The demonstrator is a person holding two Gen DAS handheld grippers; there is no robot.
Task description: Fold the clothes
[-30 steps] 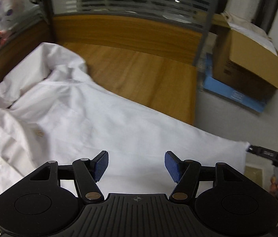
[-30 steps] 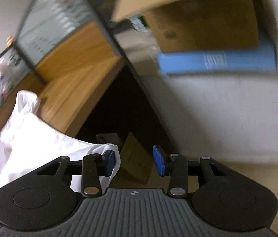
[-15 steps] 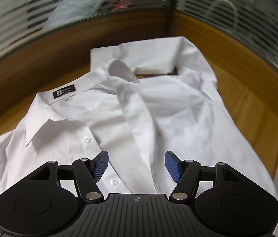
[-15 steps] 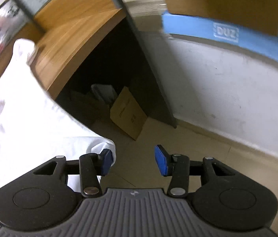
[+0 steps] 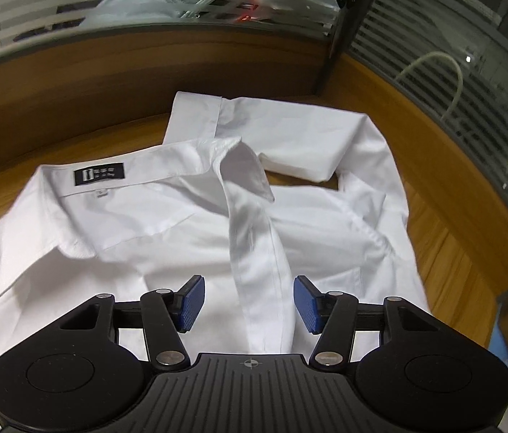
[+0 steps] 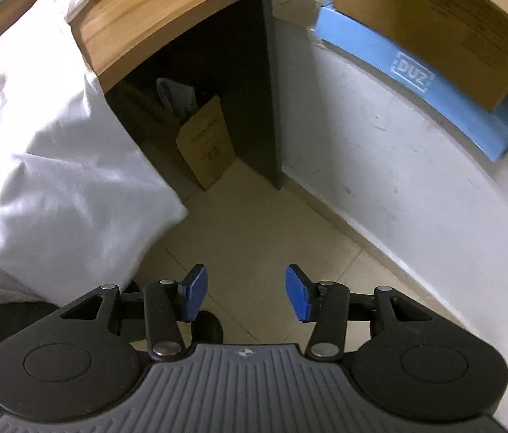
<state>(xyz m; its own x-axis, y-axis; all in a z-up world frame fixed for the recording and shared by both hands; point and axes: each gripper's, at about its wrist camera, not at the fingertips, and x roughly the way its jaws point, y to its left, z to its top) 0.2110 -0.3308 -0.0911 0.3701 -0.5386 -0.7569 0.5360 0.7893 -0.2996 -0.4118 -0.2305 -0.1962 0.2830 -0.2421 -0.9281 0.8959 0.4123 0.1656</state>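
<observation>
The white shirt [image 5: 189, 223] is spread collar-up on the surface [image 5: 445, 252], ready for folding; both the left gripper [image 5: 248, 303] and right gripper [image 6: 246, 292] are held wide apart, gripping nothing.

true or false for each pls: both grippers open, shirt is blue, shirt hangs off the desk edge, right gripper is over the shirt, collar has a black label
1. Both grippers are open. True: the left gripper and the right gripper each show a wide gap between the blue pads, with nothing held.
2. The shirt is blue. False: the shirt is white.
3. Part of the shirt hangs over the desk edge. True: in the right wrist view the cloth drapes past the wooden desk toward the floor.
4. The right gripper is over the shirt. False: it is over the tiled floor, beside the cloth.
5. The collar has a black label. True: label.
</observation>
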